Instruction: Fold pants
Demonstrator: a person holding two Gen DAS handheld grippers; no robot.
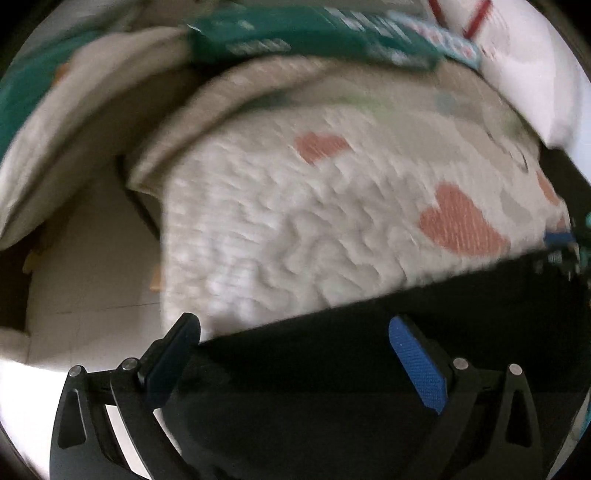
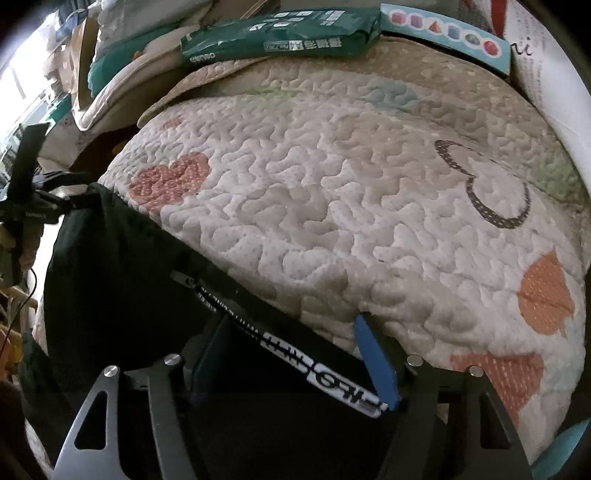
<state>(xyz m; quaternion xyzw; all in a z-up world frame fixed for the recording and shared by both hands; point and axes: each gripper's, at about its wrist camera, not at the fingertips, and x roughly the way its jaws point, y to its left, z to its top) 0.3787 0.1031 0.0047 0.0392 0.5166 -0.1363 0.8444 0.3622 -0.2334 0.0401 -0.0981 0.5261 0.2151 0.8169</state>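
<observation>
Black pants (image 1: 369, 369) lie on a white quilted bed cover with heart prints (image 1: 295, 229). The left wrist view is blurred. My left gripper (image 1: 295, 339) is open, its blue-padded fingers (image 1: 417, 362) spread over the pants' near edge. In the right wrist view the pants (image 2: 122, 266) show a zipper and a white-lettered band (image 2: 332, 380). My right gripper (image 2: 291, 339) is open, its fingers (image 2: 376, 365) straddling that band. The left gripper (image 2: 33, 206) shows at the pants' far left end, its jaws unclear there.
A green package (image 2: 280, 37) and a light blue box (image 2: 447, 33) lie at the cover's (image 2: 369, 206) far edge. A white bag (image 2: 546, 81) sits far right. Pillows and clutter (image 2: 110, 74) pile far left. Floor (image 1: 92, 277) shows beyond the bed's left edge.
</observation>
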